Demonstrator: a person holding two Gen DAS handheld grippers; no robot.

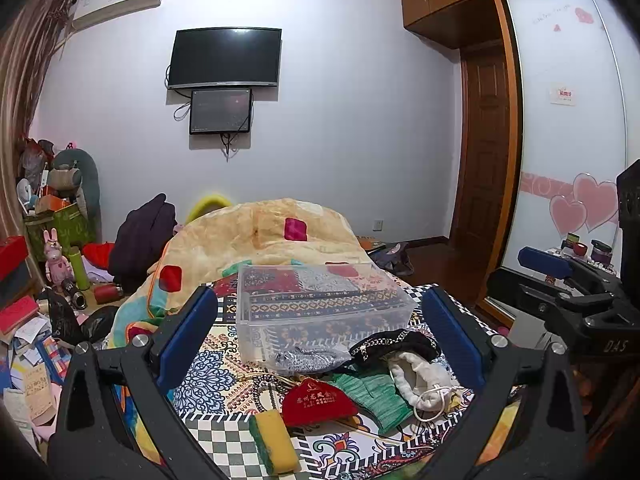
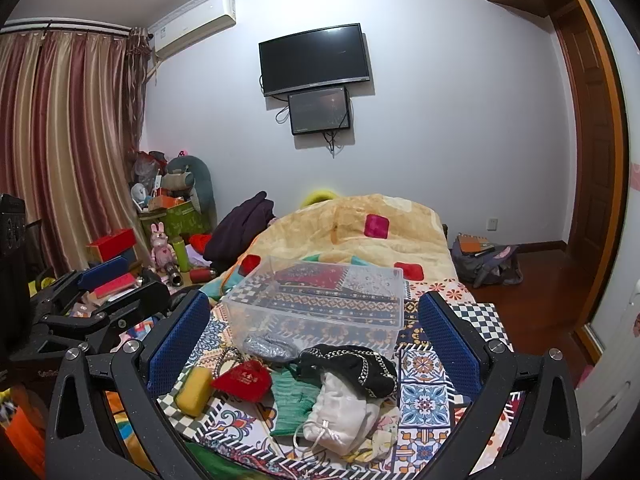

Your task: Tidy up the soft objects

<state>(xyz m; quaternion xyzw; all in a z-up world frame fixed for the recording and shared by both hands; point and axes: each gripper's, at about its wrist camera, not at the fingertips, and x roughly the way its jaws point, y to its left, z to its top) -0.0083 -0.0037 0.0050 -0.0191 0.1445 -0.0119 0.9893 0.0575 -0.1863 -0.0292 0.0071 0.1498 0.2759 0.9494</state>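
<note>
A clear plastic box (image 1: 320, 300) (image 2: 320, 300) stands empty on the patterned bedcover. In front of it lie soft items: a yellow-green sponge (image 1: 274, 436) (image 2: 195, 390), a red pouch (image 1: 318, 402) (image 2: 244, 376), a green cloth (image 1: 376, 394) (image 2: 292, 400), a white drawstring bag (image 1: 420, 380) (image 2: 340, 416), a black chained pouch (image 1: 394, 344) (image 2: 352, 366) and a silver-grey pouch (image 1: 306, 360) (image 2: 266, 346). My left gripper (image 1: 320, 340) is open and empty above the pile. My right gripper (image 2: 316, 344) is open and empty over the same pile.
A folded quilt (image 1: 256, 236) (image 2: 352, 228) lies behind the box. Clutter, toys and boxes (image 1: 60, 240) fill the floor at left. A backpack (image 2: 488, 264) sits on the wooden floor at right. The bed edge drops off to the right.
</note>
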